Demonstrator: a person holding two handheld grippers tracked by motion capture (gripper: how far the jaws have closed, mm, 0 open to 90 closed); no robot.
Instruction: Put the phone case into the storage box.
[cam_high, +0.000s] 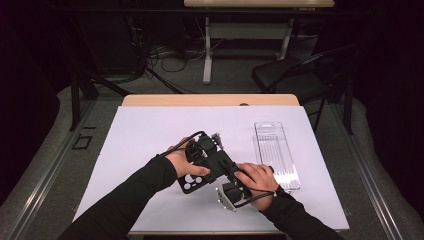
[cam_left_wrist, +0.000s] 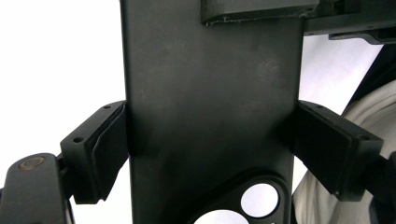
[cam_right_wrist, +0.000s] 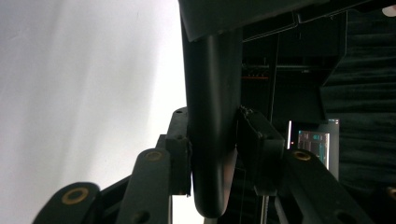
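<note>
Black phone case (cam_left_wrist: 210, 116) clamped widthwise, left gripper (cam_left_wrist: 210, 154)

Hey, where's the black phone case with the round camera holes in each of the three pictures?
High view: phone case low centre, between both hands.
Left gripper view: centre, a tall black slab clamped across its width.
Right gripper view: edge-on, centre, pinched between the pads.
Shared landmark: the white table cover.
</note>
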